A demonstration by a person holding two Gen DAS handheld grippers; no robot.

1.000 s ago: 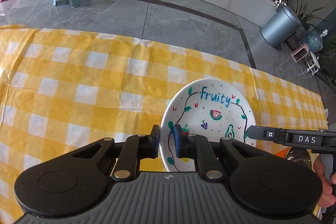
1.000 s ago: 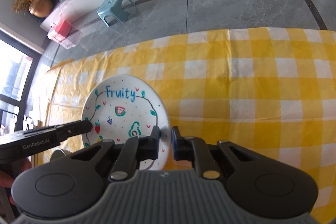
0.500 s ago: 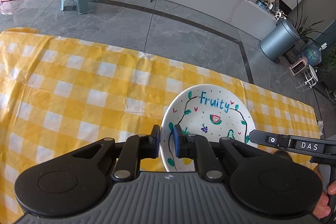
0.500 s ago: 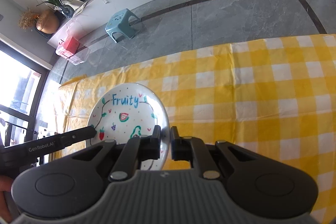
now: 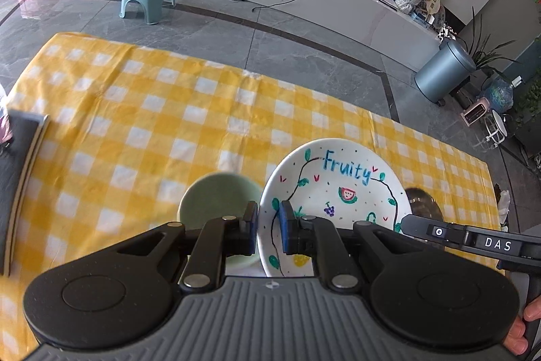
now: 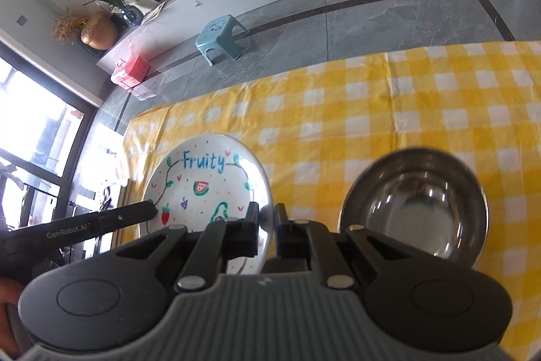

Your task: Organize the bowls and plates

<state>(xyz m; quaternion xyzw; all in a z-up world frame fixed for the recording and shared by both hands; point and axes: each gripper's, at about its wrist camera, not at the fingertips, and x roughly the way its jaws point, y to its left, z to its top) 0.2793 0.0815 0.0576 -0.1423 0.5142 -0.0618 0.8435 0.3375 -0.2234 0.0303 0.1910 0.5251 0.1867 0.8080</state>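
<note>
The checked tablecloth (image 5: pixel 142 110) fills mid-frame. The painted plate (image 5: pixel 338 188), lower centre, hangs clear of it, not yet stacked. The steel bowl (image 6: pixel 416 205), lower right, and the green bowl (image 5: pixel 216 195), lower centre, appear unsorted. The left gripper (image 5: pixel 268 227) and the right gripper (image 6: pixel 267 225) clamp opposite plate rims, jaws nearly closed.

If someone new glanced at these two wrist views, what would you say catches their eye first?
Most striking is the white plate lettered "Fruity" with painted fruit, pinched at opposite edges by the left gripper and the right gripper, above the yellow checked tablecloth. Next come a pale green bowl just left of the plate and a shiny steel bowl on its right.
</note>
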